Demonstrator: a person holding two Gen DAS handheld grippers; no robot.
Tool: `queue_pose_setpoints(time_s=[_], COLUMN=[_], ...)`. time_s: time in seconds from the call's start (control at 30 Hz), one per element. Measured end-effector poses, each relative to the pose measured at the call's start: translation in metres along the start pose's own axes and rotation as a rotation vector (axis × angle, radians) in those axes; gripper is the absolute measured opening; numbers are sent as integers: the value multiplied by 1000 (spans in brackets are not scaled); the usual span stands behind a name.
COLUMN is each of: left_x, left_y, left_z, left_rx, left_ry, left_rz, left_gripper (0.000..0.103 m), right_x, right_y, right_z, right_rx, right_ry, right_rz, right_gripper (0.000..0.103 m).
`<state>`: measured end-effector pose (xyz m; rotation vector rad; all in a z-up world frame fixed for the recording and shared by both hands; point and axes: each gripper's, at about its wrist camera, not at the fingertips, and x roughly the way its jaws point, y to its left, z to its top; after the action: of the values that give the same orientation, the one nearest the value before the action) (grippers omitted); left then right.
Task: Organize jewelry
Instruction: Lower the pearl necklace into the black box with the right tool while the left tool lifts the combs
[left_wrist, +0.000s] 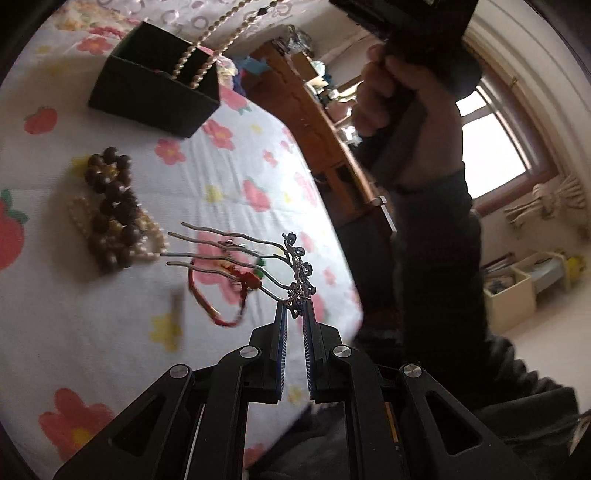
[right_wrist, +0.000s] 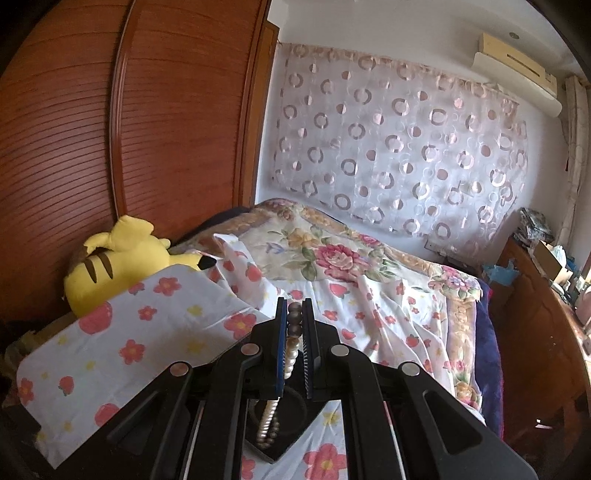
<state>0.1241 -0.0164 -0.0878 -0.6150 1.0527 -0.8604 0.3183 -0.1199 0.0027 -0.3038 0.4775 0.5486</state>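
The left gripper (left_wrist: 294, 308) had its jaws nearly closed on a silver hair comb (left_wrist: 243, 258) above the bed (left_wrist: 229, 177); the right gripper (right_wrist: 294, 314) pinched a pearl necklace (right_wrist: 291, 354), its loop hanging into the black box (left_wrist: 155, 88).

Window (left_wrist: 491, 155) glare, dim foreground, fisheye-warped blurry edges.

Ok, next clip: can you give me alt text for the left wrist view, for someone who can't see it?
The left gripper is shut on a silver hair comb, held above a floral bedsheet. Beyond it a pearl necklace hangs into a black box, lifted by the right gripper at the top edge. A pile of brown and pearl beads and a red cord bracelet lie on the sheet.
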Motion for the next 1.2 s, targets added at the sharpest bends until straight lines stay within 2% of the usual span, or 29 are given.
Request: queue_pose_setpoints(time_s=[0.1,0.17,0.2,0.27,0.33,0.5,0.6,0.73,1.0,1.1,1.2], left_x=[-5,-11,-13,-14,-10,5,6,1,-21,-31,-28], left_y=[-2,-1,2,8,24,43,35,17,11,-1,-3], left_z=[6,9,11,14,13,-2,-3,5,6,-6,-20], left_rx=[-16,-49,-90,-122,-198,-294,-283,-193,-58,58,105], left_ry=[-11,-15,-11,-20,-21,8,18,-2,-68,-55,-30], left_rz=[-29,-83,-140,-163,-217,-236,-238,-171,66,166,252], left_gripper=[7,8,7,7,7,5,0,0,0,1,3], right_x=[2,4,5,9,11,13,16,17,16,16,18], right_y=[-2,-3,-4,-5,-6,-5,-5,-5,-5,-4,-4], right_z=[1,2,2,2,1,1,0,-2,-1,-2,-3], right_rx=[-9,-16,-17,-15,-12,-19,-22,-13,-21,-20,-22], right_ry=[7,13,17,27,32,33,34,27,29,28,32], right_rz=[-9,-12,-12,-10,-9,-7,-10,-7,-5,-6,-9], right_gripper=[9,9,9,9,9,9,9,9,9,9,9])
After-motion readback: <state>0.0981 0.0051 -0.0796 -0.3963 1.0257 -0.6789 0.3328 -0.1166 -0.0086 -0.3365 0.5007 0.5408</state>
